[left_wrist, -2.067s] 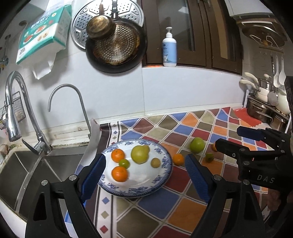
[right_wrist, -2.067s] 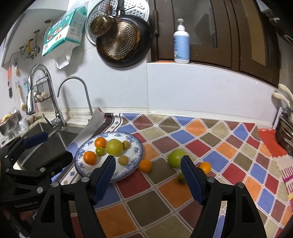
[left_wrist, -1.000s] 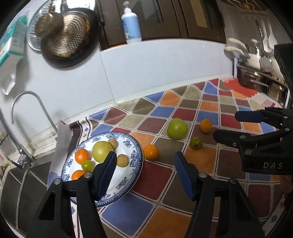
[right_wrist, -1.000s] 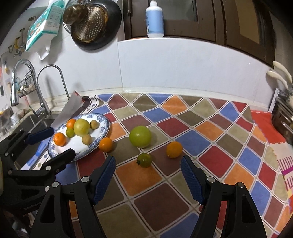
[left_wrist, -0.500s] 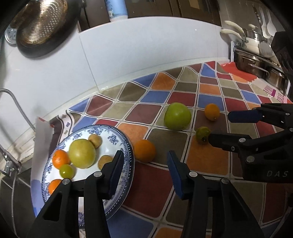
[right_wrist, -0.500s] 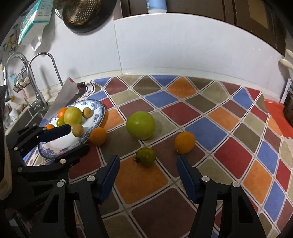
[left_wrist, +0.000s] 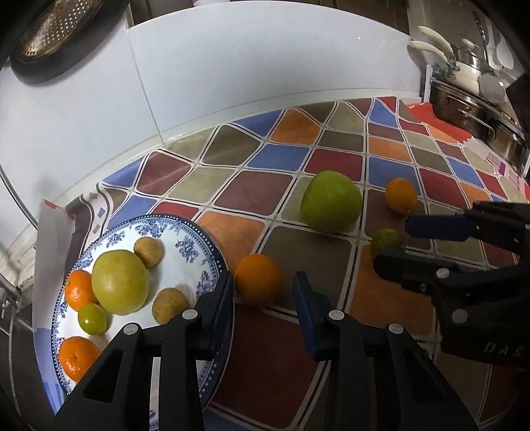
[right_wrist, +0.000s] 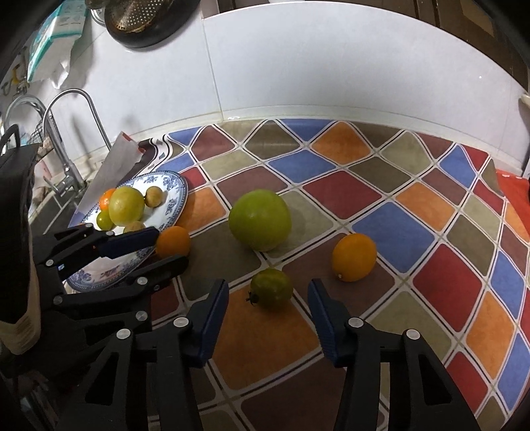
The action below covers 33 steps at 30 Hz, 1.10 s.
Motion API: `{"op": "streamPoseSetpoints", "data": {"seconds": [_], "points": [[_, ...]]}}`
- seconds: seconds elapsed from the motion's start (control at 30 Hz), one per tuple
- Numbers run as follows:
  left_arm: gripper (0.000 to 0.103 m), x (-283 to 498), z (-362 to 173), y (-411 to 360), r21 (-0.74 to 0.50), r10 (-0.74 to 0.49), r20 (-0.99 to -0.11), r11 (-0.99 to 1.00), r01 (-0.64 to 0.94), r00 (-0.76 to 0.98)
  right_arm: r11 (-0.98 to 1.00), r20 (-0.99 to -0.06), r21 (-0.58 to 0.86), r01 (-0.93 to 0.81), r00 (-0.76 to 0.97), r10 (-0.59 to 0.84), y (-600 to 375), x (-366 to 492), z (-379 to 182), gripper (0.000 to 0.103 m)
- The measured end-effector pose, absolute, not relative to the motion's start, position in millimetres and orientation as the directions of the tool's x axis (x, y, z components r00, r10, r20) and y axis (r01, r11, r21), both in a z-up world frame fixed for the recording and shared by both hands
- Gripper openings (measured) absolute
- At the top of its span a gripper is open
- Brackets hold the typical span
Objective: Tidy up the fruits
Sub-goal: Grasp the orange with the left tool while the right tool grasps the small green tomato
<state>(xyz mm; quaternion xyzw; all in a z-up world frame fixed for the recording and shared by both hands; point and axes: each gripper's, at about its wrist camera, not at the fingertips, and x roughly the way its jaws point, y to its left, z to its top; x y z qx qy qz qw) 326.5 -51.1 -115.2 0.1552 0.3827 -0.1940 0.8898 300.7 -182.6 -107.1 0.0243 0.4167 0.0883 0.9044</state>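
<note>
The left gripper [left_wrist: 263, 291] has its blue-padded fingers spread apart, one on each side of a small round orange [left_wrist: 257, 279] that lies on the multicoloured diamond-patterned counter mat [left_wrist: 311, 331], just beside the rim of the blue-and-white patterned ceramic plate [left_wrist: 192, 228]. The pads do not touch the fruit.

The right gripper [right_wrist: 268, 300] is likewise spread wide, its fingers flanking a small dark-green round fruit with a stem [right_wrist: 271, 287] on the mat. No contact is visible.

Plate contents, seen from the left wrist view:
- one large yellow-green fruit [left_wrist: 120, 281]
- two small tan-brown fruits [left_wrist: 149, 252] (one beside the large fruit, one nearer the gripper)
- one small green fruit [left_wrist: 92, 318]
- two mandarins [left_wrist: 77, 290]

Loose fruit on the mat:
- a large round green fruit [right_wrist: 260, 219] behind the dark-green one
- a yellow-orange oval fruit [right_wrist: 353, 257] to the right of both, apart from them

A curved chrome tap [right_wrist: 82, 112] stands beyond the plate at the left. A dark perforated pan [right_wrist: 145, 20] hangs on the white tiled wall [right_wrist: 298, 66]. Steel pots [left_wrist: 477, 109] stand at the far right end of the counter.
</note>
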Motion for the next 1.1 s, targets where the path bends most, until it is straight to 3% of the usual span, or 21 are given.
{"op": "streamPoseSetpoints", "data": {"seconds": [0.4,0.77,1.1], "points": [[0.031,333,-116,-55,0.142,-0.215,-0.742,0.876,0.462,0.635,0.978,-0.767,0.152,-0.141,0.607,0.207,-183,311,-119,0.032],[0.031,317,-96,-43,0.099,-0.239,-0.717,0.895,0.435,0.655,0.976,-0.743,0.143,-0.166,0.633,0.217,-179,302,-106,0.025],[0.031,303,-97,-35,0.082,-0.231,-0.731,0.905,0.418,0.642,0.975,-0.779,0.15,-0.162,0.589,0.217,-178,301,-119,0.031]]}}
